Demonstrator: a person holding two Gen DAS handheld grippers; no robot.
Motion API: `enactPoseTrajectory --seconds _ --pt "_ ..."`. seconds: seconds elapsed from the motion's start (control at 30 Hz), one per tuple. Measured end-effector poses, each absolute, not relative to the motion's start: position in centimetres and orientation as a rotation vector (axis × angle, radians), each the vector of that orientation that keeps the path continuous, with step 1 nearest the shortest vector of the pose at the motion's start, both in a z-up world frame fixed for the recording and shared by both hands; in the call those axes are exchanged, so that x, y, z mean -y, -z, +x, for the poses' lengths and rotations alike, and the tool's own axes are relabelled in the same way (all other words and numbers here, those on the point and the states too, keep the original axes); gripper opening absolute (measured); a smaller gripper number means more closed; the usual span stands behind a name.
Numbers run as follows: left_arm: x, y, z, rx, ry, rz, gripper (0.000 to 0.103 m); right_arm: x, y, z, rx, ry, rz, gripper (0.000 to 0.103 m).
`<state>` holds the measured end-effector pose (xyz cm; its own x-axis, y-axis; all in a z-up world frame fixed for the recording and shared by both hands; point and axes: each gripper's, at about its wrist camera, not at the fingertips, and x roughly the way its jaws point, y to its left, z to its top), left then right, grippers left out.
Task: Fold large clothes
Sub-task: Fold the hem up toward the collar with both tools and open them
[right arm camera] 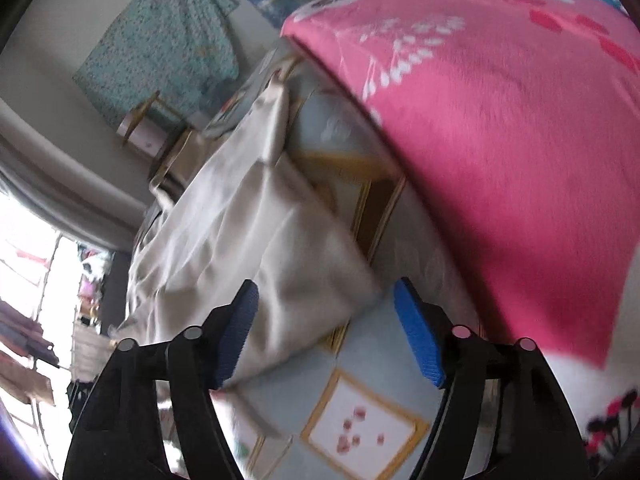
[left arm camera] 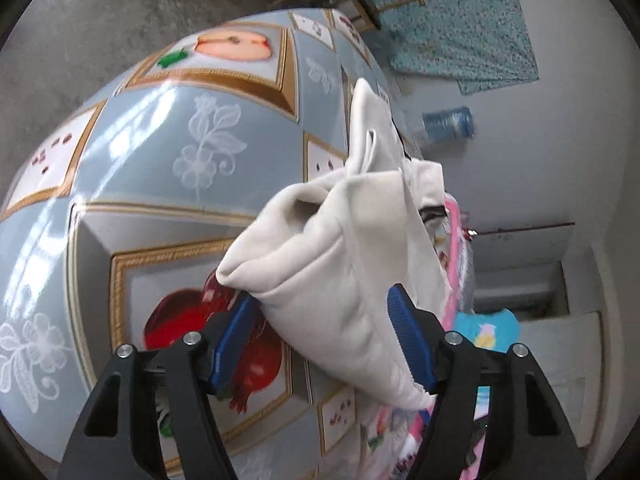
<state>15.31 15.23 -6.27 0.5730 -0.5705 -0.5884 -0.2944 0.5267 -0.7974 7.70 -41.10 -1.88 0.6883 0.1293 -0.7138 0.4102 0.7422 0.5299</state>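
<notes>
We hold both grippers wide, left gripper (left arm camera: 324, 340) and right gripper (right arm camera: 326, 330), around the half-folded cream garment (left arm camera: 332, 248) on the desk (left arm camera: 160, 140); more folds seem left.

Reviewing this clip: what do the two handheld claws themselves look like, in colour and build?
Both look alike: the left claw and right claw each have two matte black angular arms with triangular cut-outs, round silver pivot bolts, and blue ribbed pads on the fingertips. No cables, markings, hands or sleeves are visible.

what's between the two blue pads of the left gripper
A bunched fold of the cream garment sits between the left gripper's blue pads in the left wrist view; the jaws stand apart around it rather than clamped.
</notes>
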Motion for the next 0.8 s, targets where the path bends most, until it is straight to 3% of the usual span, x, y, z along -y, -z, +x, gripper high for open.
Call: enactPoseTrajectory --seconds 0.03,0.1,0.17,0.23,0.37,0.57,0.73,0.8 --pt "-15.0 6.0 15.6 -0.985 0.182 -1.016 0.057 41.1 1.9 8.1 -0.804 0.189 0.723 0.06" --pt "-13.7 5.6 16.0 -0.976 0.114 -0.887 0.034 40.7 1.7 9.2 -0.791 0.232 0.657 0.047" --pt "-12.3 4.9 16.1 -0.95 0.077 -0.722 0.02 39.9 1.7 10.4 -0.802 0.253 0.59 0.016" --pt "-10.8 3.3 15.3 -0.89 0.061 -0.567 0.013 39.3 0.8 10.5 -0.783 0.279 0.537 0.01" --pt "-8.1 -2.8 11.8 -0.703 0.081 -0.306 0.008 36.7 -4.2 7.8 -0.647 0.274 0.392 0.008" --pt "-8.5 -7.6 8.4 -0.654 0.148 -0.245 0.007 35.4 -7.7 3.4 -0.592 0.25 0.318 0.008" --pt "-11.6 -6.5 5.6 -0.76 0.133 -0.291 0.008 37.1 -6.5 0.0 -0.651 0.215 0.414 0.01" --pt "-12.9 -3.3 5.3 -0.862 0.122 -0.331 0.017 37.7 -4.3 -0.2 -0.736 0.183 0.455 0.012"
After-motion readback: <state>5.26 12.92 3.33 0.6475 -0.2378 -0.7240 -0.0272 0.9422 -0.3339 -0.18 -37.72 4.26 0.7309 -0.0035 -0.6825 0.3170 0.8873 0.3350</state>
